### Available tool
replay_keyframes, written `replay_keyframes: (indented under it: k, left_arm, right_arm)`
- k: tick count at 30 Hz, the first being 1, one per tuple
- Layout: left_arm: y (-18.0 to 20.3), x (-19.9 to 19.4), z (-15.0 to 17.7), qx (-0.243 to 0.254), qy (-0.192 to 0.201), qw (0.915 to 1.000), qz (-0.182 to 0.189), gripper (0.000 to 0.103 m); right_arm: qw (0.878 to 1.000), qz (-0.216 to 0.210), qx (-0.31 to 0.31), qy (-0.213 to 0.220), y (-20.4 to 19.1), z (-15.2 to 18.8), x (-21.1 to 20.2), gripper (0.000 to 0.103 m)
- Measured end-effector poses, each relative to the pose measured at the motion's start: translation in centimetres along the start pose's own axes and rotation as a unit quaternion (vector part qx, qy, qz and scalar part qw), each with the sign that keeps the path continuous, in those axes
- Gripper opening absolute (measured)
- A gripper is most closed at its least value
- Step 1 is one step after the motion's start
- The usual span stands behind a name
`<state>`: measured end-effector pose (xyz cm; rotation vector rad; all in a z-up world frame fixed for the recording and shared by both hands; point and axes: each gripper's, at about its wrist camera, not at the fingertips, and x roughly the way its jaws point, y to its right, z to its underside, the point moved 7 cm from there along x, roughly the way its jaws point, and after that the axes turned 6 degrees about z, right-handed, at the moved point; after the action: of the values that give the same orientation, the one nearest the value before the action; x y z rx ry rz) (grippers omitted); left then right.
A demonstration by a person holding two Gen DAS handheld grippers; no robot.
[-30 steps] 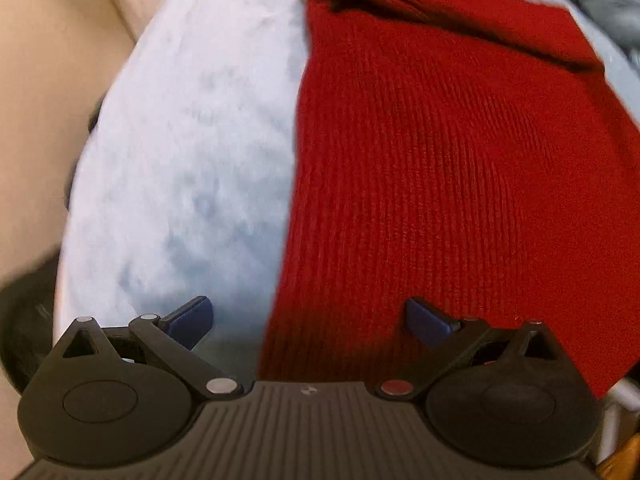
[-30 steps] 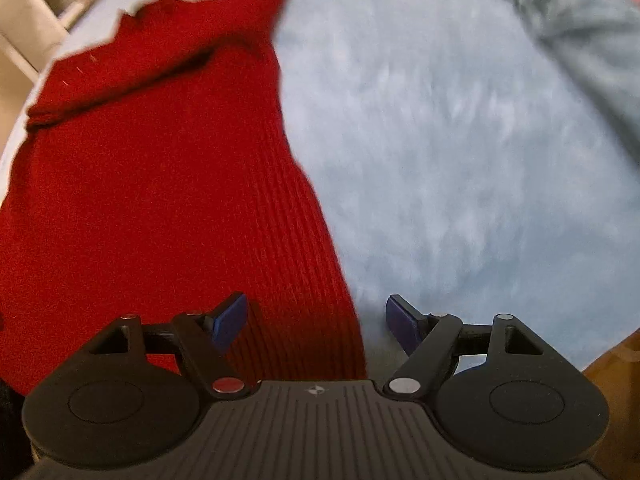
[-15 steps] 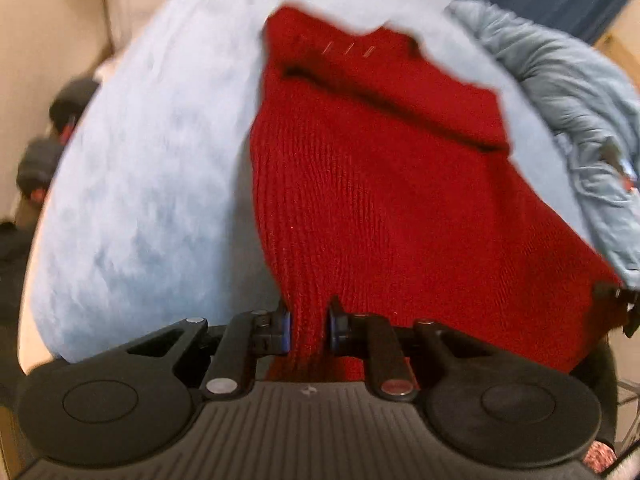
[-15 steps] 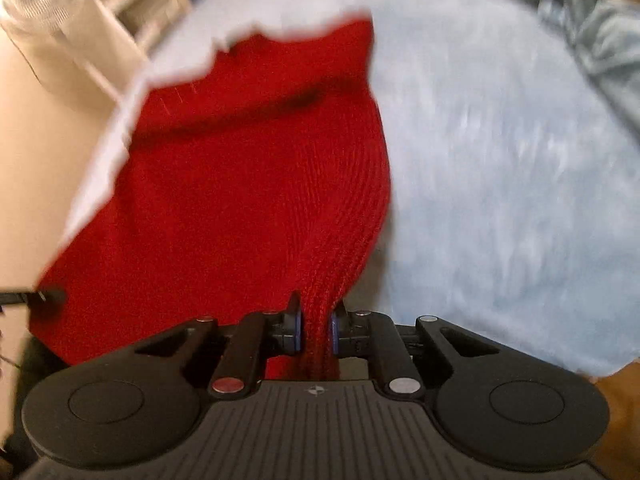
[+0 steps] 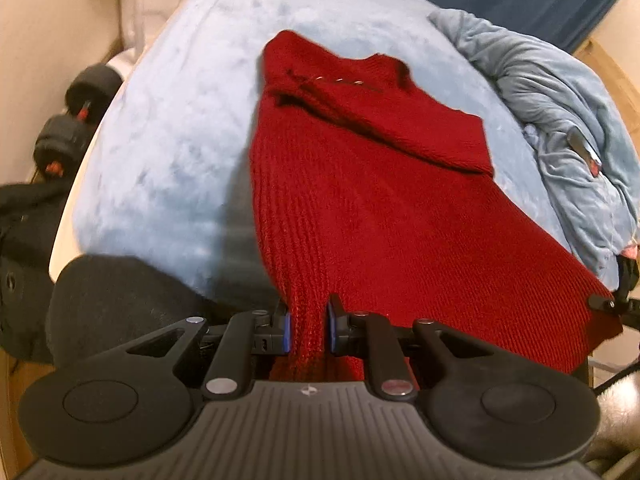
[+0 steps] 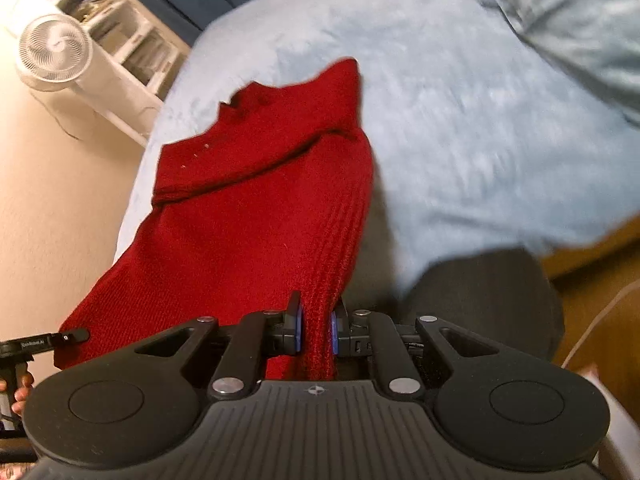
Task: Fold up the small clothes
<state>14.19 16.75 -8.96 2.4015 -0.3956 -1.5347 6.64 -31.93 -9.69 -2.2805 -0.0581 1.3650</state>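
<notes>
A red ribbed knit garment lies on a pale blue fleece bed cover, its near hem lifted off the bed. My left gripper is shut on the hem's left corner, with red knit bunched between its blue pads. In the right wrist view the same red garment stretches away from my right gripper, which is shut on the hem's right corner. The far end, folded over near the neck, still rests on the bed cover. Each gripper shows at the edge of the other's view.
A crumpled grey-blue blanket lies at the bed's right side. Dark dumbbells and black items sit on the floor at left. A white fan and white shelving stand beyond the bed. A person's dark-clad knee is near.
Both grippers went from open over the hem to shut on its two corners, then rose and pulled back, lifting the near end of the red garment off the bed.
</notes>
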Motion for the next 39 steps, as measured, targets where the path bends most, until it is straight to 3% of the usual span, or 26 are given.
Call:
replay_keyframes:
  k: [4, 6, 10, 13, 14, 15, 16, 17, 18, 20, 23, 29, 30, 31, 33, 37, 39]
  left_arm:
    - [-0.3, 0.2, -3.8, -0.025, 0.004, 0.9995, 0.016, 0.018]
    - [0.1, 0.5, -7.7, -0.027, 0.013, 0.9991, 0.031, 0.018]
    - [1.2, 2.4, -18.3, -0.023, 0.04, 0.998, 0.043, 0.019]
    - [0.1, 6.7, -27.5, -0.068, 0.061, 0.9953, 0.034, 0.026]
    - [-0.7, 7.8, -30.1, -0.084, 0.079, 0.9932, 0.016, 0.038]
    - [-2.2, 9.1, -33.0, -0.112, 0.105, 0.9879, -0.018, 0.063]
    - [-3.4, 9.8, -35.1, -0.131, 0.128, 0.9818, -0.048, 0.076]
    - [-4.5, 10.1, -36.4, -0.143, 0.146, 0.9762, -0.073, 0.094]
    - [-5.6, 10.3, -37.5, -0.155, 0.165, 0.9692, -0.096, 0.095]
    - [-6.7, 11.1, -38.1, -0.151, 0.172, 0.968, -0.103, 0.095]
    - [-7.6, 13.5, -36.0, -0.129, 0.144, 0.9769, -0.092, 0.095]
    - [-7.2, 19.6, -29.6, -0.095, 0.052, 0.9926, -0.056, 0.095]
    - [-6.7, 20.3, -29.1, -0.085, 0.037, 0.9939, -0.059, 0.095]
    - [-6.2, 20.8, -28.8, -0.066, 0.031, 0.9949, -0.07, 0.091]
    - [-4.8, 21.0, -28.9, -0.002, 0.041, 0.9963, -0.076, 0.014]
    - [-5.9, 17.8, -30.5, -0.033, 0.098, 0.9924, -0.066, 0.012]
    - [-7.6, 17.9, -30.6, -0.05, 0.095, 0.9921, -0.064, 0.012]
  right_arm:
    - [1.0, -0.017, 0.018, -0.011, -1.2, -3.7, 0.6, 0.013]
    - [0.999, -0.028, 0.027, -0.017, -2.1, -7.4, 1.0, 0.013]
    - [0.999, -0.031, 0.033, -0.009, -4.7, -18.7, 4.6, 0.013]
    - [0.997, -0.012, 0.074, 0.002, -5.2, -26.8, 9.5, 0.017]
    - [0.995, -0.001, 0.1, 0.008, -5.0, -29.4, 11.6, 0.021]
    - [0.992, 0.017, 0.123, 0.016, -4.6, -31.4, 13.5, 0.029]
    - [0.99, 0.035, 0.134, 0.021, -4.2, -32.9, 15.1, 0.052]
    - [0.988, 0.049, 0.139, 0.035, -3.7, -33.8, 16.0, 0.061]
    - [0.987, 0.054, 0.141, 0.055, -3.3, -34.2, 16.6, 0.065]
    - [0.986, 0.043, 0.137, 0.089, -2.2, -33.7, 17.3, 0.066]
    - [0.985, 0.034, 0.14, 0.099, 0.3, -30.7, 19.2, 0.066]
    - [0.989, 0.047, 0.134, 0.041, 1.6, -24.6, 25.0, 0.066]
    - [0.99, 0.044, 0.132, 0.04, 1.2, -24.3, 25.3, 0.057]
    - [0.991, 0.039, 0.117, 0.049, 0.5, -24.2, 25.3, 0.034]
    - [0.991, 0.069, 0.074, 0.093, -0.8, -25.0, 24.2, 0.011]
    - [0.985, 0.054, 0.033, 0.16, -3.5, -27.3, 20.5, 0.011]
    - [0.983, 0.05, 0.042, 0.171, -3.2, -28.3, 20.0, 0.01]
